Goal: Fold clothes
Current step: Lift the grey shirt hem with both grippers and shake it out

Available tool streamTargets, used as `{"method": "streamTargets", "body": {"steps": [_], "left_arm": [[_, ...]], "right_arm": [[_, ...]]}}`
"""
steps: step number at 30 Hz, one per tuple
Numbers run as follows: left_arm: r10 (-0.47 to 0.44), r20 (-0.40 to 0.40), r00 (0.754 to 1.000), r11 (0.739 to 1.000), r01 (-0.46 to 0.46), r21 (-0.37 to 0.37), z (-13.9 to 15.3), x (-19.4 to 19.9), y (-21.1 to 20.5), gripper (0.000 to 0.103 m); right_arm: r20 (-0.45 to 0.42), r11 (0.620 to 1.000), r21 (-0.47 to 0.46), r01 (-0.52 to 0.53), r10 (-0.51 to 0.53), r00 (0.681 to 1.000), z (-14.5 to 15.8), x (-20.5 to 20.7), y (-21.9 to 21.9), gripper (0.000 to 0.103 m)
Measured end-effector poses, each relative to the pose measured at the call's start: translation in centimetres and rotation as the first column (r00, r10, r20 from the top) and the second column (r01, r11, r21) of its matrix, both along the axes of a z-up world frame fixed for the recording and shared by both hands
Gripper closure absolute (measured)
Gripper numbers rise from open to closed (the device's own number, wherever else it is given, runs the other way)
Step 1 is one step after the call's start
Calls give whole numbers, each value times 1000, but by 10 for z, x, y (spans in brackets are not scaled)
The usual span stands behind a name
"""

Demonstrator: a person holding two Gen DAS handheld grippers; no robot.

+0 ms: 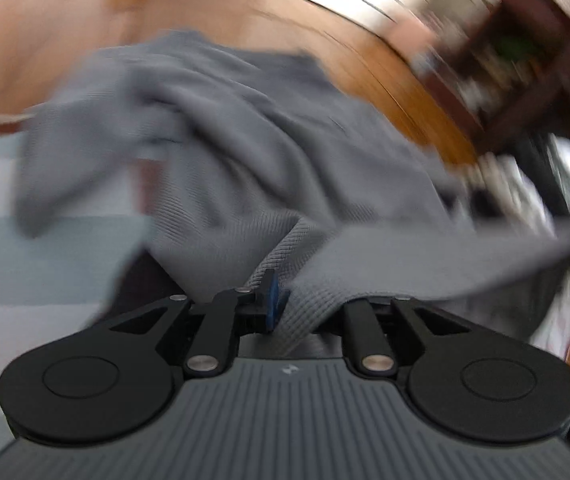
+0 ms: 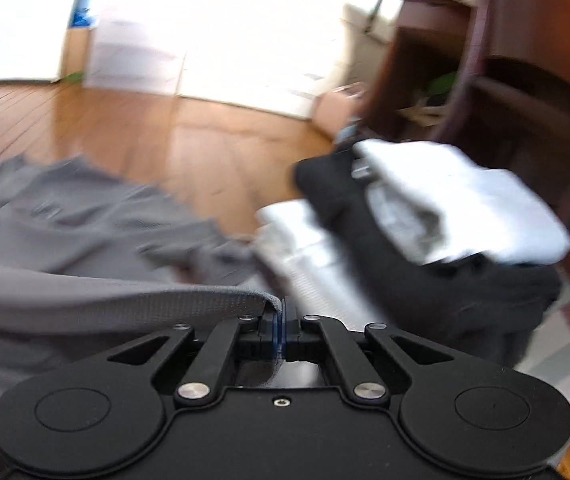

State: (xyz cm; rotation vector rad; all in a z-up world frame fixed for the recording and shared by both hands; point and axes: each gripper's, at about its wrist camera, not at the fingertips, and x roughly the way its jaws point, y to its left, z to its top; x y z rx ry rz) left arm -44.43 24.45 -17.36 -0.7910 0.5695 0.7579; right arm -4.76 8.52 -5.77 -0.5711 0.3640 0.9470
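Observation:
A grey ribbed garment (image 1: pixel 225 168) hangs bunched and blurred in front of my left gripper (image 1: pixel 281 296). A fold of it runs down between the jaws. One blue pad (image 1: pixel 271 300) shows; the other finger is hidden under the cloth. In the right wrist view the same grey garment (image 2: pixel 85 240) stretches off to the left, its hem taut. My right gripper (image 2: pixel 281 316) is shut on the hem's end, its blue pads pressed together on the cloth.
A heap of black cloth (image 2: pixel 425 280) with a white cloth (image 2: pixel 465 208) on top lies to the right, beside a pale folded piece (image 2: pixel 305 248). Dark wooden furniture (image 2: pixel 525 80) stands behind it. Wooden floor (image 2: pixel 165 140) lies beyond; a checked rug (image 1: pixel 45 248) lies below.

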Motion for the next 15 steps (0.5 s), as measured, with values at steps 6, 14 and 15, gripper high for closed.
{"method": "streamTargets", "body": {"steps": [6, 14, 15], "left_arm": [[-98, -251, 963, 985, 129, 112, -9, 34, -23, 72], [-93, -281, 955, 985, 130, 114, -13, 21, -24, 98], [-79, -283, 956, 980, 127, 156, -5, 20, -27, 98]], "right_arm": [[4, 998, 28, 54, -54, 999, 9, 21, -7, 103], [-24, 994, 49, 93, -92, 995, 4, 24, -12, 103], [-26, 994, 50, 97, -96, 995, 2, 23, -14, 103]]}}
